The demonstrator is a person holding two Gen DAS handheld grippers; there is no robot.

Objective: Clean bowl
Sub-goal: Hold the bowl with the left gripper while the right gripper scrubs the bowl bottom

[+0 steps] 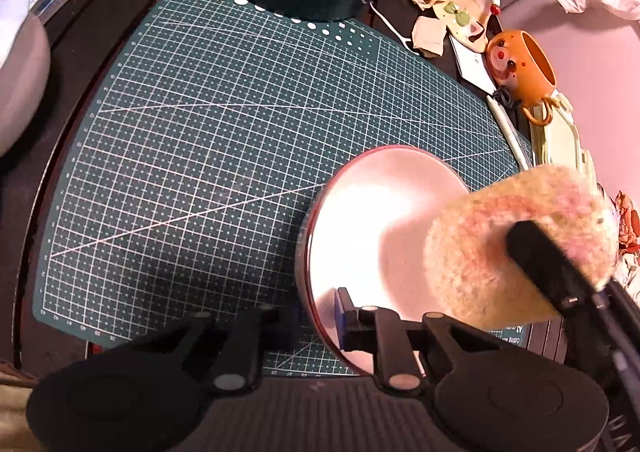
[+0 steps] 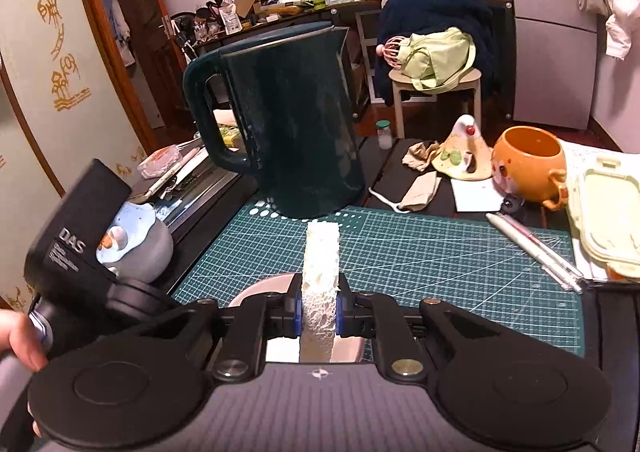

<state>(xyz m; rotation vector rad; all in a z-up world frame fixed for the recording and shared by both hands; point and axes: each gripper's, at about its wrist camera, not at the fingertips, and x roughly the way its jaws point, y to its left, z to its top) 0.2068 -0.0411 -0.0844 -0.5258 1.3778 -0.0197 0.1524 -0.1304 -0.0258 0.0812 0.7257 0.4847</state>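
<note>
The bowl [image 1: 372, 219], shiny metal inside with a red rim, stands tilted on the green cutting mat [image 1: 200, 131]. My left gripper [image 1: 318, 316] is shut on its near rim, one finger outside the wall and the blue-padded one inside. A pale yellow-pink sponge [image 1: 496, 252] hangs over the bowl's right side, with a black finger [image 1: 540, 264] of the right gripper across it. In the right wrist view my right gripper [image 2: 319, 316] is shut on the sponge [image 2: 321, 252], which stands up between the pads. The bowl [image 2: 260, 288] shows just below the fingers.
A dark green kettle [image 2: 288, 123] stands at the mat's far edge. An orange face mug [image 2: 528, 159], pale green lid [image 2: 604, 219] and pens [image 2: 536, 248] lie right. A blue-grey figure cup [image 2: 136, 244] sits left, behind the left gripper's body [image 2: 76, 248] and a hand [image 2: 16, 336].
</note>
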